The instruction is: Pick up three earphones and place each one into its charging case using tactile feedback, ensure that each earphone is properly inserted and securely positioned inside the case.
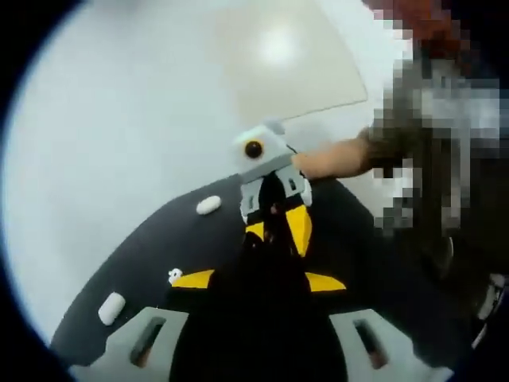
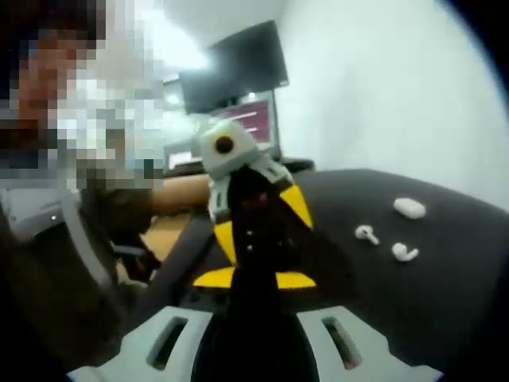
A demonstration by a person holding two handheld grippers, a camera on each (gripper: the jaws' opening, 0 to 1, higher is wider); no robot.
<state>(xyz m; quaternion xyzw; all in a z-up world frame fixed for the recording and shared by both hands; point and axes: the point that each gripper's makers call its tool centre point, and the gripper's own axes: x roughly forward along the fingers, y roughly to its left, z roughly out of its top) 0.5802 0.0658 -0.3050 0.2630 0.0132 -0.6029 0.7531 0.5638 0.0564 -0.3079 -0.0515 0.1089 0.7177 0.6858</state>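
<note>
On a black mat [image 1: 135,263] lie two white charging cases [image 1: 208,205] [image 1: 111,308] and a small white earphone [image 1: 175,275]. My left gripper [image 1: 261,280] rises from the bottom, its yellow tips apart with a black mass between them. My right gripper [image 1: 277,231] faces it tip to tip, its yellow jaws close together. In the right gripper view my right gripper [image 2: 254,278] meets the left gripper [image 2: 258,223] head on. Beside them on the mat [image 2: 445,302] lie a white case [image 2: 409,208] and two earphones [image 2: 367,234] [image 2: 405,253]. Whatever sits between the jaws is hidden.
The mat lies on a white table [image 1: 119,119] with a beige panel [image 1: 286,56] beyond it. A person's forearm [image 1: 334,159] holds the right gripper. A dark monitor [image 2: 238,72] stands behind the mat, and the person's body takes up the left of the right gripper view.
</note>
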